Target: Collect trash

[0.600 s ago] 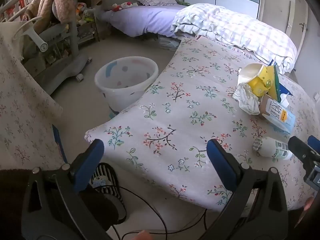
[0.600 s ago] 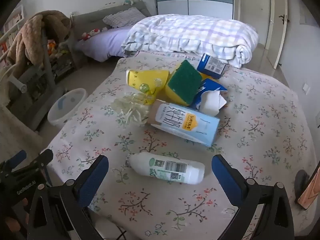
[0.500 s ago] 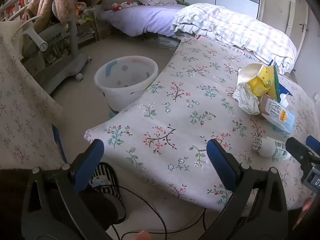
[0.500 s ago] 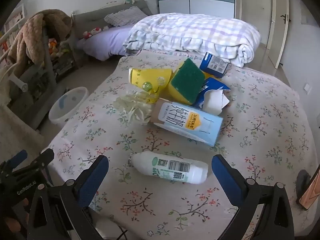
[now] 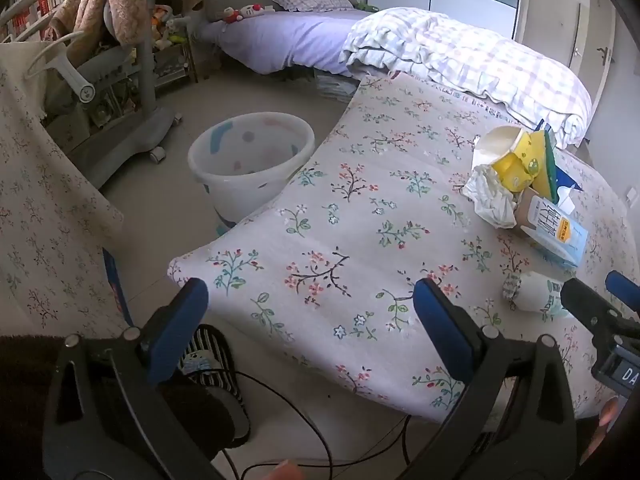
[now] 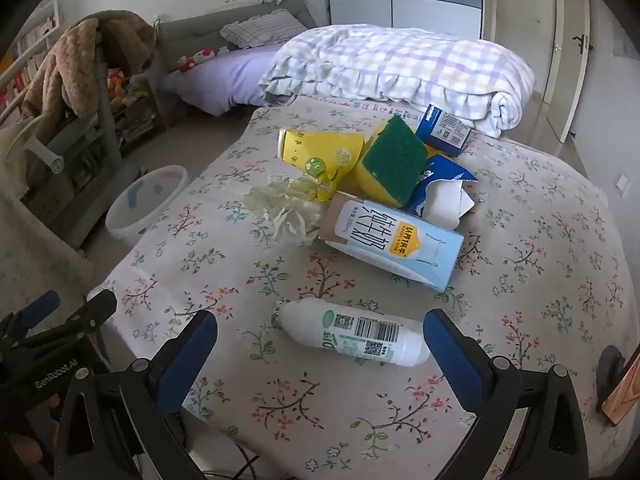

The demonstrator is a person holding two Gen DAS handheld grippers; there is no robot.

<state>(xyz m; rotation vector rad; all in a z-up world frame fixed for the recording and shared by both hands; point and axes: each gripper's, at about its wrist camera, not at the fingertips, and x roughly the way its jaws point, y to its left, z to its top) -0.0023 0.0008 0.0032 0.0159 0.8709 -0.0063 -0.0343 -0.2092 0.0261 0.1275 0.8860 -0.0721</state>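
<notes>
Trash lies on a floral-covered table point(image 6: 540, 240): a white plastic bottle point(image 6: 352, 334) on its side nearest me, a blue-white milk carton point(image 6: 396, 240), crumpled tissue point(image 6: 288, 210), a yellow paper cup point(image 6: 320, 152), a green-yellow sponge point(image 6: 394, 160) and a blue box point(image 6: 444, 128). My right gripper point(image 6: 320, 340) is open, low over the table, its jaws on either side of the bottle. My left gripper point(image 5: 310, 312) is open and empty over the table's near left corner. A white bin point(image 5: 250, 160) stands on the floor left of the table.
A bed with a checked quilt point(image 6: 400, 64) lies behind the table. A grey chair draped with a brown blanket point(image 5: 116, 12) stands at left. A cloth-covered surface point(image 5: 36, 208) is at near left. Cables point(image 5: 280, 420) run on the floor below.
My right gripper has moved forward and lower, so the bottle now lies nearer, between the jaws. The left gripper has hardly moved.
</notes>
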